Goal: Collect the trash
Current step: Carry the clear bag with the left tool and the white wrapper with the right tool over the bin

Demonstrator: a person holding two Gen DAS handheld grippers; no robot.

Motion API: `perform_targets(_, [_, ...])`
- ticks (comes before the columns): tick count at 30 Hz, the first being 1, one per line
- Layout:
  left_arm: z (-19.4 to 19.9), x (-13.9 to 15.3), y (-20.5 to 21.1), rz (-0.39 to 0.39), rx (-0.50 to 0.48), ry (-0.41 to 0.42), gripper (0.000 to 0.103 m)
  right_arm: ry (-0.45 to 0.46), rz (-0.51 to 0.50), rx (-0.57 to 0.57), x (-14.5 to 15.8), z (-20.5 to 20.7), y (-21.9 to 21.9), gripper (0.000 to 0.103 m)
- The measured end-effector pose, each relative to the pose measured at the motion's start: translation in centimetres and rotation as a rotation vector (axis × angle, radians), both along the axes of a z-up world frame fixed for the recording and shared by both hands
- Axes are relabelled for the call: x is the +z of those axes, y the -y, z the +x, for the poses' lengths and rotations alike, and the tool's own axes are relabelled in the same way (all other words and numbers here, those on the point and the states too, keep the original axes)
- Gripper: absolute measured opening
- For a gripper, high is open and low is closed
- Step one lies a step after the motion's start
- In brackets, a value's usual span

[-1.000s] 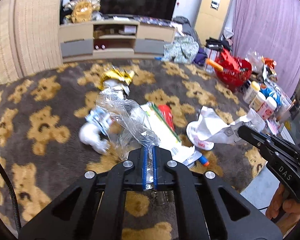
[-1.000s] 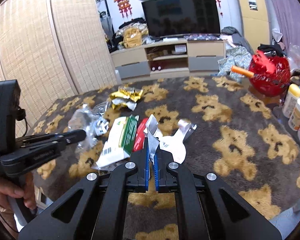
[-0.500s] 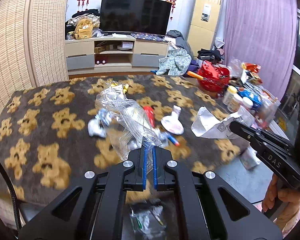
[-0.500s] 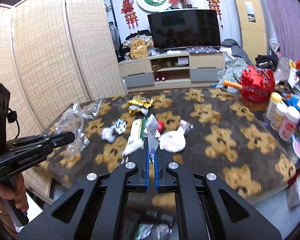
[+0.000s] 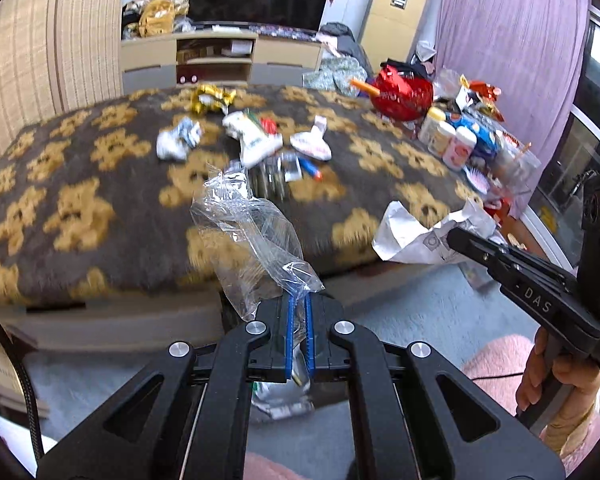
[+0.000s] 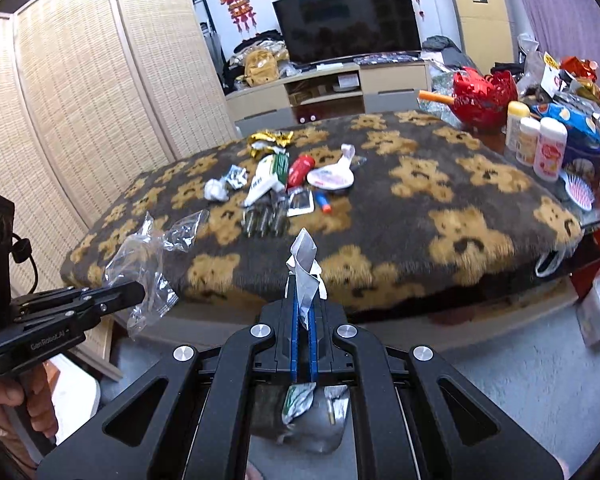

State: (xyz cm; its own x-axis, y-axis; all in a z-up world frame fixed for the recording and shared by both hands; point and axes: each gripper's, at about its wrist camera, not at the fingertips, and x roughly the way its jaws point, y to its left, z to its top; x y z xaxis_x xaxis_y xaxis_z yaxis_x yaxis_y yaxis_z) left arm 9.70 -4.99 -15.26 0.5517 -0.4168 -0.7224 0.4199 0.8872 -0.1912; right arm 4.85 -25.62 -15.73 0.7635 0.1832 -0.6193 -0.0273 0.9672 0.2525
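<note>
While the left gripper (image 5: 298,312) pinches a clear plastic bag (image 5: 252,236), the right gripper (image 6: 305,316) clamps crumpled paper (image 6: 306,268). More trash (image 6: 284,184) sits ahead of both on the bear blanket (image 6: 440,216).

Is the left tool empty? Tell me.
No, the left tool is shut on a clear plastic bag.

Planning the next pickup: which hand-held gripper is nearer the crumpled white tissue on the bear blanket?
Left, though only slightly. The left hand-held gripper, shut on clear plastic, sits just off the tissue's side; the right hand-held gripper, clamping white paper, is farther across.
</note>
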Motion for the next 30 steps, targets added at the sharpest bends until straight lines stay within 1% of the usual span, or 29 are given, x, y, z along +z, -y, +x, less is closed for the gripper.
perform_targets(6, [-2.0,-4.3,0.5,0.008,-0.012,-0.078,0.003,-0.050,0.004,0.012,-2.8,-1.3,-0.9,0.006])
perform_targets(14, [-3.1,-9.5,0.9,0.019,-0.007,-0.171,0.003,-0.155,-0.011,0.042,-7.2,-1.7,-1.3,0.006])
perform_targets(23, [-2.8,-14.4,1.4,0.032,-0.009,-0.261,0.003,-0.245,0.024,0.097,-11.0,-0.6,-2.3,0.006])
perform_targets(27, [-2.4,-16.0,1.5,0.029,-0.006,-0.296,0.003,-0.302,0.052,0.121,-13.3,0.5,-2.8,0.006])
perform_targets(30, [-1.7,-17.0,1.4,0.023,0.000,-0.317,0.004,-0.328,0.065,0.128,-14.4,1.2,-3.1,0.006])
